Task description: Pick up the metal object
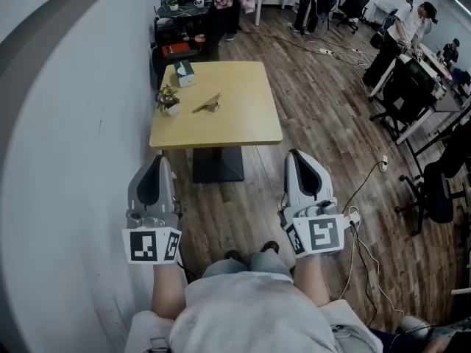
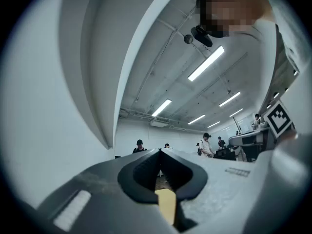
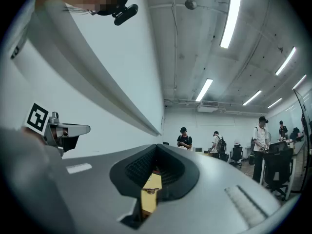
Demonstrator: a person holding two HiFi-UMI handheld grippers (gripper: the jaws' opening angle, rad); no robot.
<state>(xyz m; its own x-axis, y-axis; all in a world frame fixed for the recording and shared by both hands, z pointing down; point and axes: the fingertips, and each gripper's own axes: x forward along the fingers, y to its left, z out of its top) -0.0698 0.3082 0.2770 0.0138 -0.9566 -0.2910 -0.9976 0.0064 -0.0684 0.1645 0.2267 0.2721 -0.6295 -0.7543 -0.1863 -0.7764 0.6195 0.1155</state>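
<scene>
Ahead, a jagged metal object (image 1: 208,105) lies on a wooden table (image 1: 246,127).

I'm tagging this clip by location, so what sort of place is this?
Probably an open-plan office or lab workspace. There are black swivel office chairs, white desks with people standing at them, and long ceiling strip lights over a wide wood-plank floor.

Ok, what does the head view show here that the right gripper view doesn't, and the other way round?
Head view only: the whole table with the metal object, tissue box and potted plant on it. Right gripper view only: the ceiling lights, and the right gripper with its jaws closed on nothing. Both: the left gripper, a strip of tabletop, people across the room.
</scene>
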